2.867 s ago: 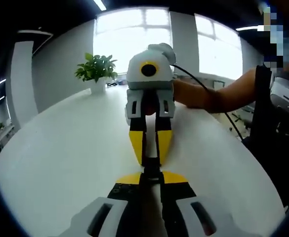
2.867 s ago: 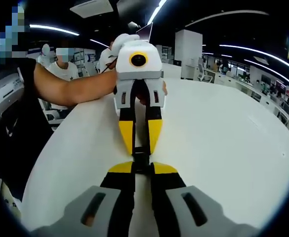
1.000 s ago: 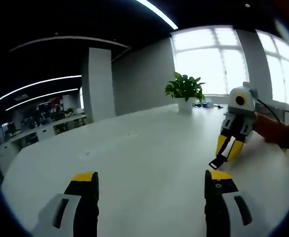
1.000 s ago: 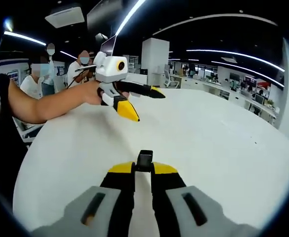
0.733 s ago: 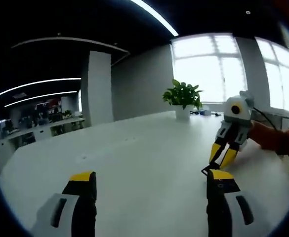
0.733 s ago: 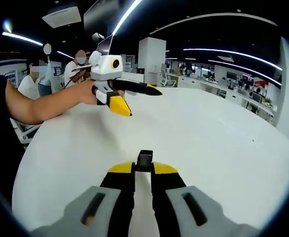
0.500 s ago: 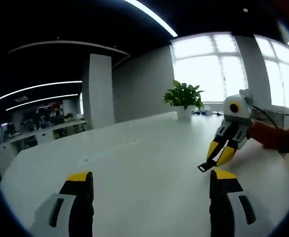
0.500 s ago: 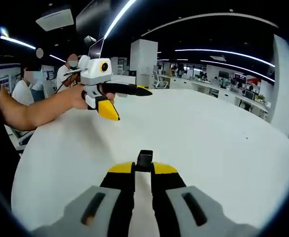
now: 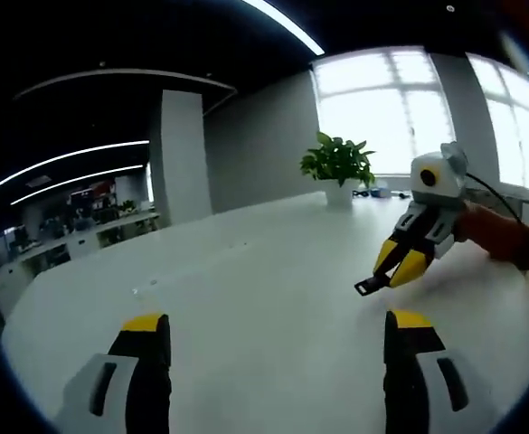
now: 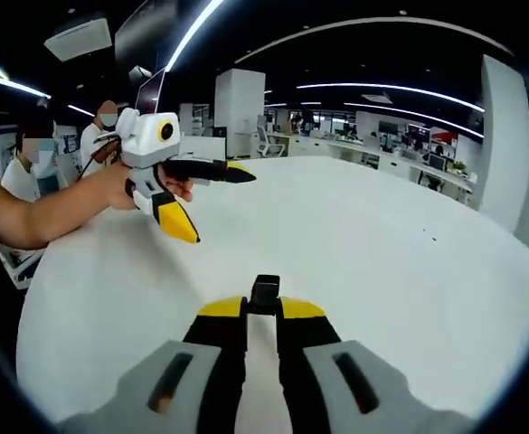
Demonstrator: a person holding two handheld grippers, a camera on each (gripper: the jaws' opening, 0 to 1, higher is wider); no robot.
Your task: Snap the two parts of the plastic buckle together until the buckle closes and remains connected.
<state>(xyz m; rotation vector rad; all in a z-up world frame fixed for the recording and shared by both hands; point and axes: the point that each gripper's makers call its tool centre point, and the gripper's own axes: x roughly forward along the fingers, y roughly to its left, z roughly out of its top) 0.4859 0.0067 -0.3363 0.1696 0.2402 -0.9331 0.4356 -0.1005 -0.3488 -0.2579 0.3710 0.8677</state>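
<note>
Right gripper view shows your right hand-held gripper (image 10: 262, 312) clenched on the black buckle (image 10: 265, 294), lifted above the white worktop (image 10: 373, 262). Your left hand-held gripper (image 9: 278, 330) has let go and pulled back, jaws spread wide (it held the buckle's other end seconds ago). The buckle apparently hangs together in one grip, so the snap likely held.

Potted plant (image 9: 338, 165) at table (image 9: 246, 298) far edge, right tool (image 9: 392, 269) before it, above table
</note>
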